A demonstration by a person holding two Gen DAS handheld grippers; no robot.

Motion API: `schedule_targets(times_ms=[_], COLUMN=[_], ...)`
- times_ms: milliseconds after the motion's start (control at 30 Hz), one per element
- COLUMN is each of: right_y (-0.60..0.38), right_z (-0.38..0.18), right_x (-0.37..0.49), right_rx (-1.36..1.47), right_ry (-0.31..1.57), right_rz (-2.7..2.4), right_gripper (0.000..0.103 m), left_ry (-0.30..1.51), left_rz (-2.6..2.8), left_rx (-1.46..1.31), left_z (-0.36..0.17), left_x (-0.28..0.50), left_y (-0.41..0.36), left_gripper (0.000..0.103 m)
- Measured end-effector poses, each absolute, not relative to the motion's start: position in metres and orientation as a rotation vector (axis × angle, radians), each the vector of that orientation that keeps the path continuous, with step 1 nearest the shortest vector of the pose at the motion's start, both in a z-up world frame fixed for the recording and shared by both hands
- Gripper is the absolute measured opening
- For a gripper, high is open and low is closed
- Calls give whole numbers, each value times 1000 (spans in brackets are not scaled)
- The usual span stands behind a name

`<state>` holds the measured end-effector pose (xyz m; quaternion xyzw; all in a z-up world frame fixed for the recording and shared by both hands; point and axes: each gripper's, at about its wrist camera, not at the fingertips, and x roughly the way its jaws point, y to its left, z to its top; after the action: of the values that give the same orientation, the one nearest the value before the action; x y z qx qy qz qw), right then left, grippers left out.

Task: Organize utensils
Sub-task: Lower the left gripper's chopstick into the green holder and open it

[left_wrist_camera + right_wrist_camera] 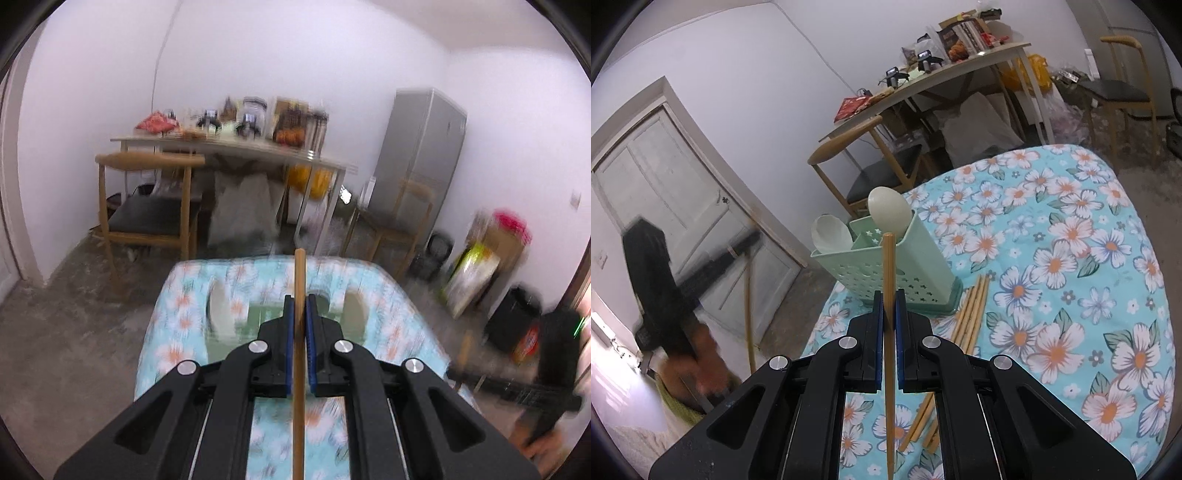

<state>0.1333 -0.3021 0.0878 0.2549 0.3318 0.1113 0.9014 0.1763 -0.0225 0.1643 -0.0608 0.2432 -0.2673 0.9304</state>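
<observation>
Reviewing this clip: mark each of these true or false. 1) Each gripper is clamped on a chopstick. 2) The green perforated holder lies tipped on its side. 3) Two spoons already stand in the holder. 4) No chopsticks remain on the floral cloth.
1) True: the left gripper and the right gripper each pinch a single wooden chopstick.
2) False: the pale green perforated plastic holder stands upright on the floral tablecloth.
3) True: two pale spoons stand bowl-up in it.
4) False: a bundle of loose wooden chopsticks lies on the cloth beside the holder.
</observation>
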Motion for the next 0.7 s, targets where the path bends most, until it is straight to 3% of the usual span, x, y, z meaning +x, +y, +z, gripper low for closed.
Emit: schedule_targets(times_ms=[233,700], right_y=[-312,-331], right_z=[80,68], right_x=[139,147], right_rx=[558,596], right_ry=[692,718], right_rz=[231,208], right_gripper=[4,4], left_ry=[327,330], left_rz=[-579,-519], left_rx=[-349,-371], left_z=[216,214], left_x=[225,270], left_y=[-3,-16], left_gripper=[5,5])
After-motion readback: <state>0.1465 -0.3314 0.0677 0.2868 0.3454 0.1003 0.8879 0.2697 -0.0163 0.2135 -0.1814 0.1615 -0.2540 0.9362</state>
